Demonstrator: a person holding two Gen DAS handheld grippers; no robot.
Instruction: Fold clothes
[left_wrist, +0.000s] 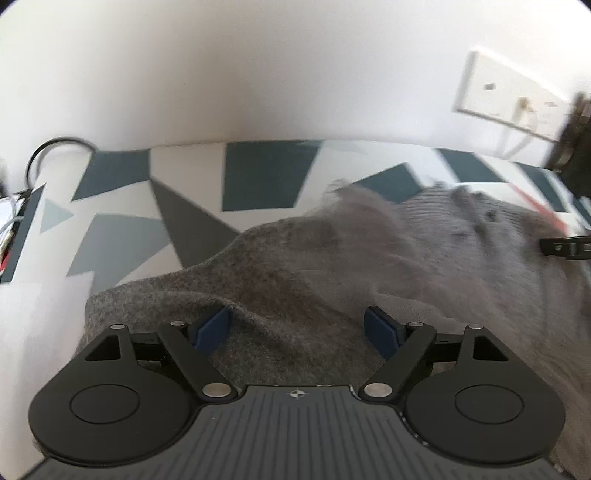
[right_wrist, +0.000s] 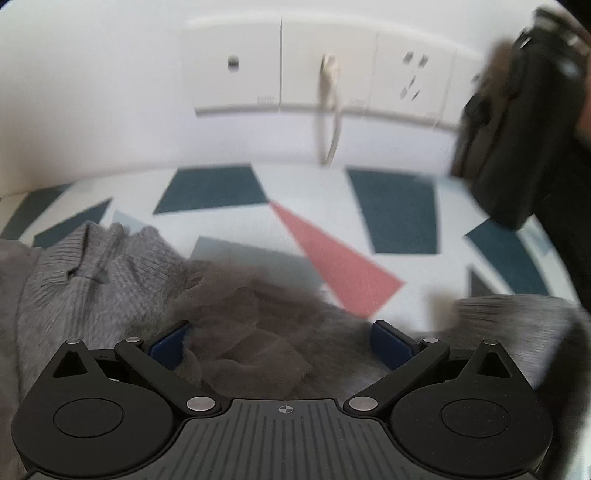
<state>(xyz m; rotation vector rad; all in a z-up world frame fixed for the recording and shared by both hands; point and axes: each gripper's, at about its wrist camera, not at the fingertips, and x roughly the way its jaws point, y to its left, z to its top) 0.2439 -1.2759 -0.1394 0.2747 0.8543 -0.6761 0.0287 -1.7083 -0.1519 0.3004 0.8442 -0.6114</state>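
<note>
A grey knitted sweater (left_wrist: 295, 266) lies rumpled on a cloth with blue, grey and red shapes (left_wrist: 266, 173). My left gripper (left_wrist: 297, 328) is open just above the sweater's near part, with a ridge of fabric lying between its blue pads (left_wrist: 212, 326). In the right wrist view the same sweater (right_wrist: 110, 280) spreads from the left, with a thin grey mesh trim (right_wrist: 255, 321) under my right gripper (right_wrist: 282, 341). That gripper is also open, with the trim between its spread fingers. The right gripper's finger (left_wrist: 565, 248) shows at the right edge of the left view.
A white wall (right_wrist: 92, 92) rises close behind the patterned cloth (right_wrist: 332, 266), with a row of sockets (right_wrist: 325, 74) and a plugged white cable (right_wrist: 330, 110). A dark object (right_wrist: 517, 129) hangs at the right. Cables (left_wrist: 48, 155) lie at the far left.
</note>
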